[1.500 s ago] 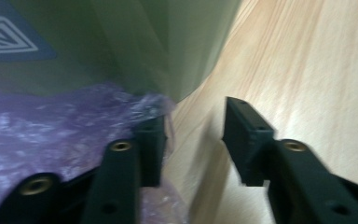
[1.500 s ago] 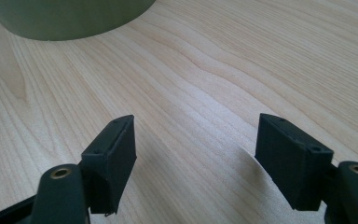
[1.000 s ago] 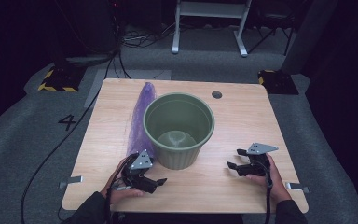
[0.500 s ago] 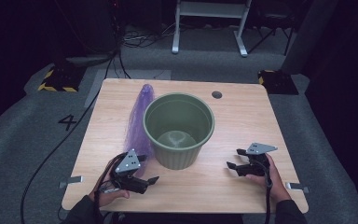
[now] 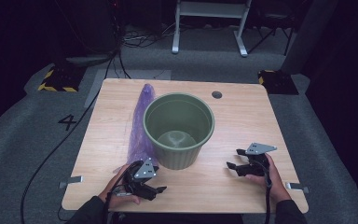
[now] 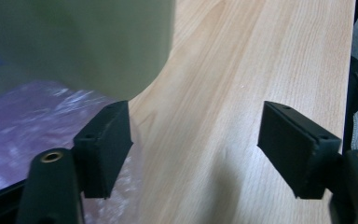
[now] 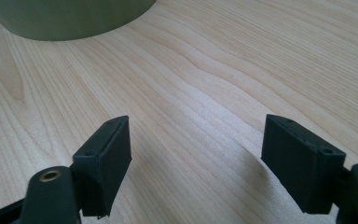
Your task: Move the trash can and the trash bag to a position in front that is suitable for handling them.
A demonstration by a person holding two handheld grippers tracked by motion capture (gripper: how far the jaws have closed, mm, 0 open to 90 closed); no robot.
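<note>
Gripper in my left hand [image 5: 142, 183] sits low at the near edge of the wooden table [image 5: 242, 112], beside the foot of the green plastic pot [image 5: 179, 128]. Its jaws have just been closing a little but stand apart with nothing between them. The crumpled purple plastic bag [image 5: 140, 123] lies along the pot's left side, its near end just beside my left jaw. I judge I am lining up to pinch that bag end; next I must slide left over the film, then close. My right gripper [image 5: 242, 167] rests open on bare wood.
</note>
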